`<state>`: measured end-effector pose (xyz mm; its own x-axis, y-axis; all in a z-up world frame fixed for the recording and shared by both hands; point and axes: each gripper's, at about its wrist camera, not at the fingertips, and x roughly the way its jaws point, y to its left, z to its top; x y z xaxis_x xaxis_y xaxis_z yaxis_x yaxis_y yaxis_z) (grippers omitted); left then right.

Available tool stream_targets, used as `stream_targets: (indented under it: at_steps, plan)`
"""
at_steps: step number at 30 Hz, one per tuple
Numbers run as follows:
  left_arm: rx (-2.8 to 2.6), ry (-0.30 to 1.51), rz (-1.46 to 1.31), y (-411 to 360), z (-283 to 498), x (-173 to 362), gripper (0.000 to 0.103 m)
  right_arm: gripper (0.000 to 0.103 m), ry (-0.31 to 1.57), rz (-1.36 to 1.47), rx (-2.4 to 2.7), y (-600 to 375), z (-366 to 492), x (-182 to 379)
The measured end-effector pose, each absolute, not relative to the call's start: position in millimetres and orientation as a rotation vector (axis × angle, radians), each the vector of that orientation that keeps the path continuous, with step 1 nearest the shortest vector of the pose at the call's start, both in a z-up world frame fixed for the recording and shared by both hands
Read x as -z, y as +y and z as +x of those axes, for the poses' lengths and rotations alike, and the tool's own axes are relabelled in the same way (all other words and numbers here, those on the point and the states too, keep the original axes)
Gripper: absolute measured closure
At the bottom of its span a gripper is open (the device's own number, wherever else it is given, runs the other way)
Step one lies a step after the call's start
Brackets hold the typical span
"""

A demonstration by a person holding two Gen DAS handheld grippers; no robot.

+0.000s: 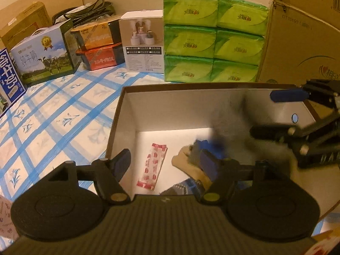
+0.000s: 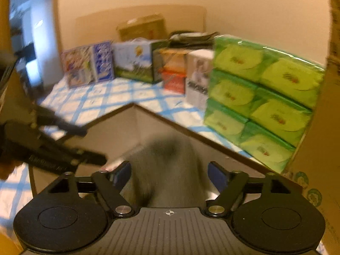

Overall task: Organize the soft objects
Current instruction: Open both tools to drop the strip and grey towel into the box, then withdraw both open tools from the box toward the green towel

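Both tools stand wide open and grip nothing: the left tool (image 1: 165, 165) hangs over the near edge of the open box (image 1: 127, 114), and the right tool (image 2: 169, 175) comes in over the box from three o'clock. A grey soft thing (image 2: 163, 165) lies blurred between the right tool's pads, apparently just let go. To finish this drop well, lift both tools straight up and clear of the walls (no dragging across the cloth). A knitted glove (image 1: 191, 170) lies at the box's near side, by the left tool's right pad, its long axis seemingly running from five o'clock to eleven. A red-printed packet (image 1: 152, 166) lies beside it, pointing roughly twelve o'clock.
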<state>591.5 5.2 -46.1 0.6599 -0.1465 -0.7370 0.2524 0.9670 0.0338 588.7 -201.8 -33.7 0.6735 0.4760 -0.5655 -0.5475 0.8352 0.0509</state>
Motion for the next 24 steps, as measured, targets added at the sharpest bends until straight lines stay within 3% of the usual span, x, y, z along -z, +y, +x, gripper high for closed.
stream_targets:
  at_steps: [11, 24]
  plan:
    - [0.223, 0.825, 0.097, 28.7, 546.2, 29.4, 0.034, 0.023, 0.628, -0.075, -0.499, -240.9, 562.4, 21.9]
    - [0.168, 0.736, 0.010, 59.9, 415.7, -34.2, 0.034, 0.023, 0.579, 0.077, -0.384, -306.6, 437.9, -25.9]
